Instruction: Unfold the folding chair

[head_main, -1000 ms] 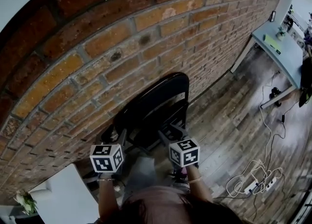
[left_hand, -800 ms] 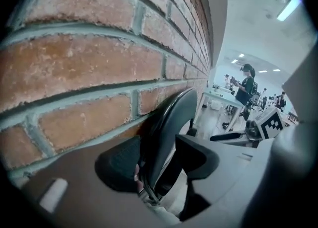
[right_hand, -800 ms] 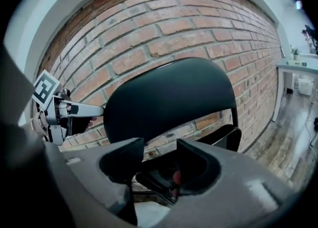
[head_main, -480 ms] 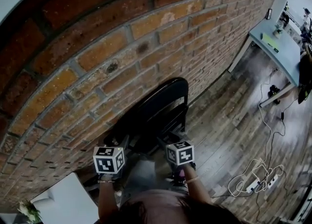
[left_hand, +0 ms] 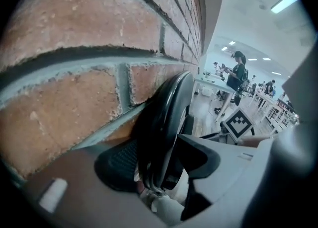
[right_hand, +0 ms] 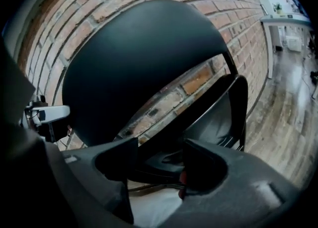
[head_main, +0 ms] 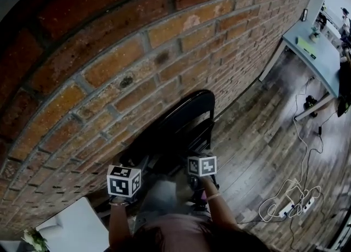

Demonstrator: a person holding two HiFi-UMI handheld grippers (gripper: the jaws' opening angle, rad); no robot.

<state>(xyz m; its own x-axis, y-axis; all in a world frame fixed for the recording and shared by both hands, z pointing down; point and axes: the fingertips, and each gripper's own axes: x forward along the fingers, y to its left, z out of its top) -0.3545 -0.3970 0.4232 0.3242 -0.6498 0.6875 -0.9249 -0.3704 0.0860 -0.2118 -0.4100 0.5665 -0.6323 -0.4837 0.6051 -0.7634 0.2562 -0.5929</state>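
A black folding chair [head_main: 178, 119] stands against the brick wall [head_main: 109, 70], its seat panel [right_hand: 221, 108] below the rounded backrest [right_hand: 134, 58]. Both grippers reach down to its lower part; their marker cubes show in the head view, the left cube [head_main: 124, 180] and the right cube [head_main: 202, 166]. In the left gripper view the chair is edge-on, and its frame [left_hand: 161, 122] runs between the jaws of my left gripper [left_hand: 161, 158], which are opening. My right gripper [right_hand: 159, 155] is also opening, with the chair's lower edge in the gap and the pads apart from it.
A light blue table [head_main: 313, 53] stands far right by the wall. Cables and a power strip [head_main: 285, 204] lie on the wooden floor at right. A white surface [head_main: 71, 226] with flowers [head_main: 32, 239] is at bottom left. People [left_hand: 237, 75] stand far off.
Both marker cubes have sunk toward the chair's lower part, the right one more, and it has rolled. The chair has not visibly moved.
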